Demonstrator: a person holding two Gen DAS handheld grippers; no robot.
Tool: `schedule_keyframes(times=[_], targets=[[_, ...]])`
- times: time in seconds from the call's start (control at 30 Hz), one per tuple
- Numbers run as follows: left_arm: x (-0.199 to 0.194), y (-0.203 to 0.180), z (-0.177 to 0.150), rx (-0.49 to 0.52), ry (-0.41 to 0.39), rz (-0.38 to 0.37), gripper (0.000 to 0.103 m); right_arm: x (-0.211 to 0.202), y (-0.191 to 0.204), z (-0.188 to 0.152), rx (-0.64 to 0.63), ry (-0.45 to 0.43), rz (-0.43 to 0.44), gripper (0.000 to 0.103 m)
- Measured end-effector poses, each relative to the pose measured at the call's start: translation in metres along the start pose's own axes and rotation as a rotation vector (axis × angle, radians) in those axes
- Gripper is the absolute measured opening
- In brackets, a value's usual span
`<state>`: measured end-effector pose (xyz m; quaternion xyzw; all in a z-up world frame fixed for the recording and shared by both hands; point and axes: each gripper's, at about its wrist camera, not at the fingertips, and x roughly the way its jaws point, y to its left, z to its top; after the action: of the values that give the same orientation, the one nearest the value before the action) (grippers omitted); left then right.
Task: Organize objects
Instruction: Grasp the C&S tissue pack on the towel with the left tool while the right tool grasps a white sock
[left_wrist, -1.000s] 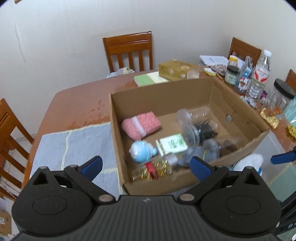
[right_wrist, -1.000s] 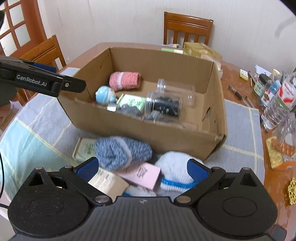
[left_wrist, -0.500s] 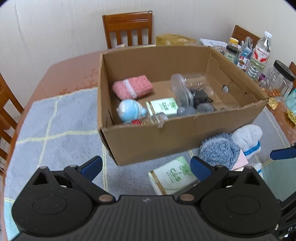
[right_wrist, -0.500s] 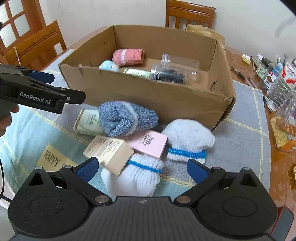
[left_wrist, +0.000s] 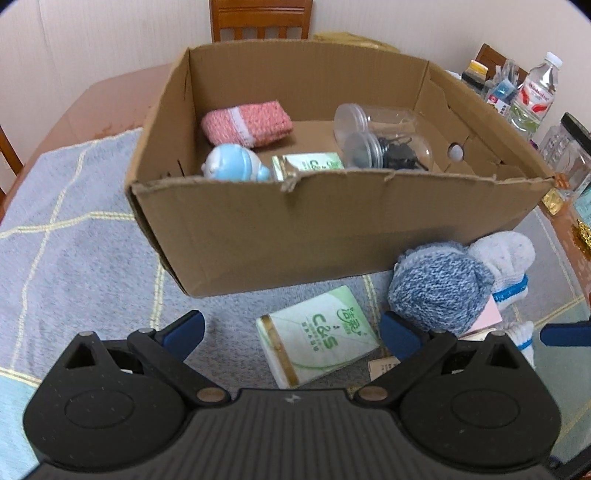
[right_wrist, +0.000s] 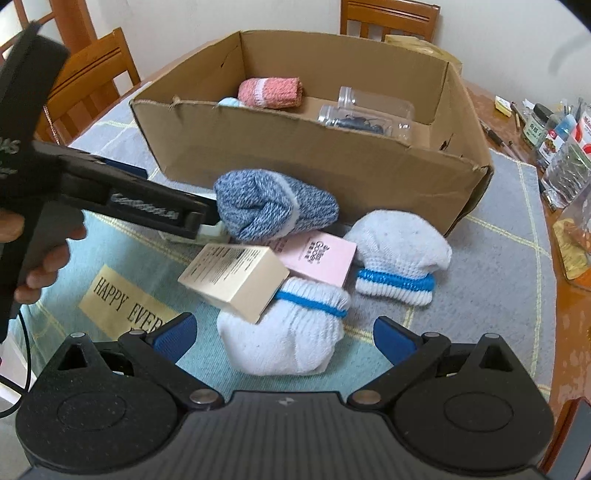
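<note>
Two grippers hover over the table, both spread wide and holding nothing. The left gripper (left_wrist: 291, 330) frames a green C&S tissue pack (left_wrist: 317, 336) lying in front of the cardboard box (left_wrist: 332, 229), a blue knit sock roll (left_wrist: 439, 291) at its 2 o'clock. The right gripper (right_wrist: 282, 332) frames a white sock roll (right_wrist: 284, 336), with a beige carton (right_wrist: 234, 280) leaning on it at 10 o'clock.
</note>
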<state>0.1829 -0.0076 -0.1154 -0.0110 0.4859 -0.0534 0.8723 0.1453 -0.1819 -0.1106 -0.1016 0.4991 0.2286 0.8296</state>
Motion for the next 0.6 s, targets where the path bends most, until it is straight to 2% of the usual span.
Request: schedule_keyframes(times=[0.3, 0.6], targets=[[0.014, -0.003, -0.003, -0.013, 0.026, 0.019, 0.101, 0.016, 0.004, -0.001, -0.009, 0.012, 0.002, 0.103], [0.012, 0.019, -0.013, 0.035, 0.046, 0.089, 0.101, 0.036, 0.009, -0.001, -0.052, 0.017, -0.062, 0.103]])
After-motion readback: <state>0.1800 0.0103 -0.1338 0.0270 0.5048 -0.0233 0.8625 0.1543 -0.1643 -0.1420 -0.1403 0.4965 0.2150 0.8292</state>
